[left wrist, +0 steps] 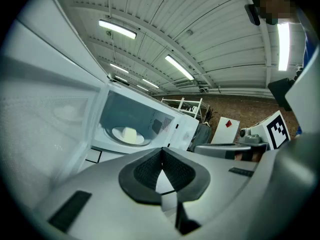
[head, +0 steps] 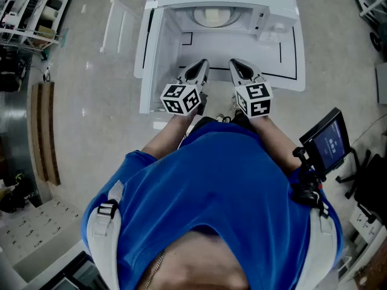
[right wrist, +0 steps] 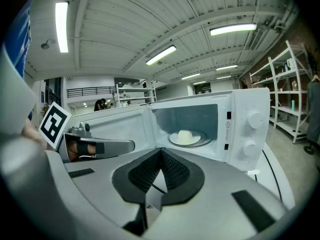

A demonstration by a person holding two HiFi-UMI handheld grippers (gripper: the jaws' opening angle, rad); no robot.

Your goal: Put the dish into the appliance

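A white microwave (head: 224, 8) stands on a white table with its door (head: 148, 59) swung open to the left. Inside, on the turntable, sits a plate with a pale lump on it (head: 213, 16), also visible in the left gripper view (left wrist: 129, 134) and the right gripper view (right wrist: 186, 137). My left gripper (head: 199, 68) and right gripper (head: 239, 68) hover side by side in front of the open cavity, apart from the plate. Both pairs of jaws meet at their tips with nothing between them, as the left gripper view (left wrist: 161, 156) and right gripper view (right wrist: 160, 156) show.
The microwave's knobs (right wrist: 252, 119) are on its right panel. The white table (head: 284, 59) carries black outline markings. A small screen on a stand (head: 329, 141) is at my right. Shelf racks (head: 30, 11) and wooden boards (head: 45, 132) stand at the left.
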